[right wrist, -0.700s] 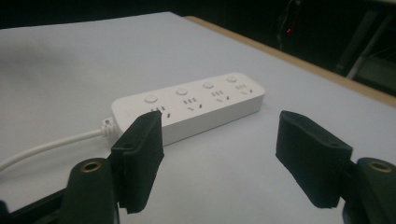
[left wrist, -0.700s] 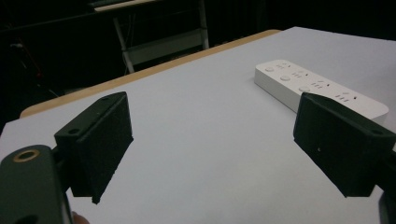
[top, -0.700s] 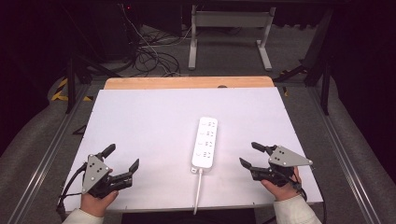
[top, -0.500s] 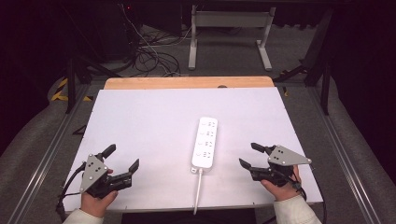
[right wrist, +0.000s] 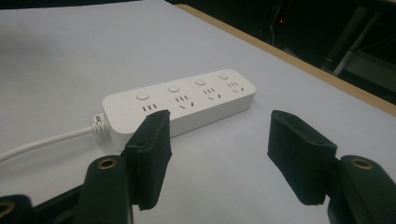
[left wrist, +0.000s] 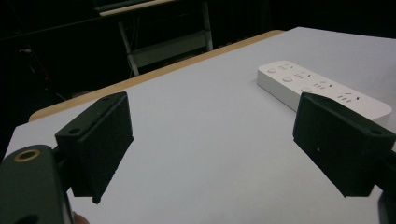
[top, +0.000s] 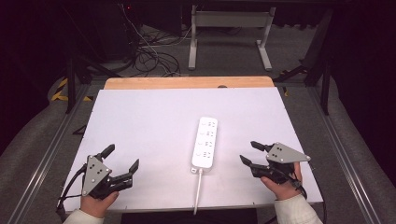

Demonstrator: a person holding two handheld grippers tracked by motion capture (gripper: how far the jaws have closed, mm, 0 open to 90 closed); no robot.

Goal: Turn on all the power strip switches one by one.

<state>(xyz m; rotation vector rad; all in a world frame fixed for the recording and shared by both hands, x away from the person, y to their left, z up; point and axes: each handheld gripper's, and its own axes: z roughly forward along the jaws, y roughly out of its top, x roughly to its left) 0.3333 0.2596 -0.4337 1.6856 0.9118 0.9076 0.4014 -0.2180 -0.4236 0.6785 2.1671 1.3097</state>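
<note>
From overhead at the near edge we look forward and down across the whole table (top: pixel 154 116). Our two gripper views sit low and close above it, angled inward from opposite sides, sharing the power strip (left wrist: pixel 322 88) at centre.

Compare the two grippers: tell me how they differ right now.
The left gripper sits farther from the power strip, with bare white table between; the right gripper sits close beside it. The left gripper's jaws stand wider apart than the right gripper's. Both are open, empty and hand-held.
</note>
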